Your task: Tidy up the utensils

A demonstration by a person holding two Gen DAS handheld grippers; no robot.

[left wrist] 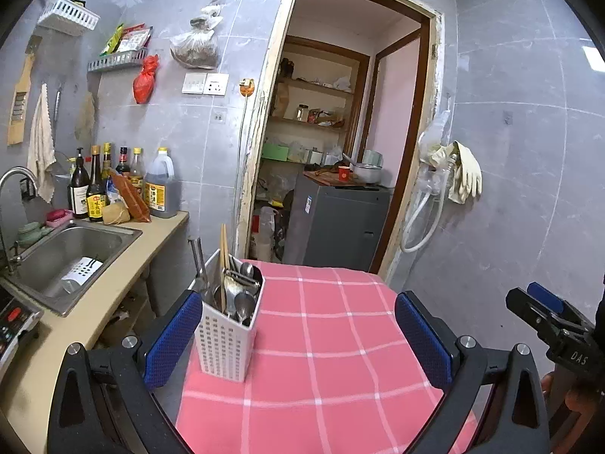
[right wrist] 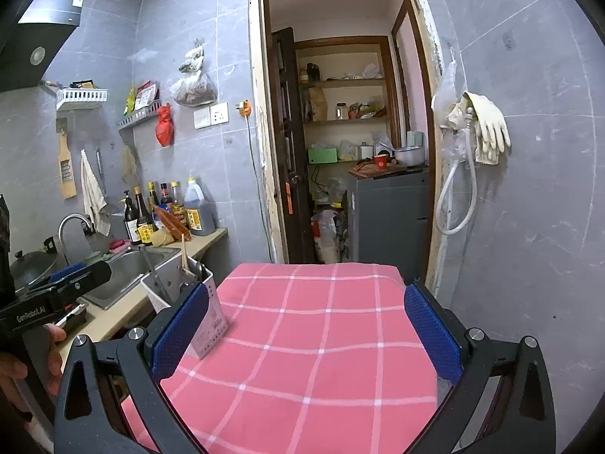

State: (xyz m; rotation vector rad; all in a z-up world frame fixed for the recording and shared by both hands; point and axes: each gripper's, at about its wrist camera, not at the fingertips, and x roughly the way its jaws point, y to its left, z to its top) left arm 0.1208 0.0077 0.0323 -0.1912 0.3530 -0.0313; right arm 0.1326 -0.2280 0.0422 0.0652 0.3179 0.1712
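A white perforated utensil holder (left wrist: 227, 335) stands on the left side of the pink checked tablecloth (left wrist: 332, 340). It holds spoons (left wrist: 244, 302), chopsticks (left wrist: 224, 253) and other metal utensils. My left gripper (left wrist: 298, 336) is open and empty, with the holder just inside its left finger. My right gripper (right wrist: 308, 335) is open and empty over the cloth (right wrist: 302, 340); the holder (right wrist: 210, 314) sits partly hidden behind its left finger. The right gripper shows at the right edge of the left wrist view (left wrist: 548, 321).
A counter with a steel sink (left wrist: 72, 257) lies left of the table; a second white holder (left wrist: 81, 270) lies in it. Sauce bottles (left wrist: 124, 185) stand at the wall. An open doorway (left wrist: 340, 151) with a grey appliance is behind the table.
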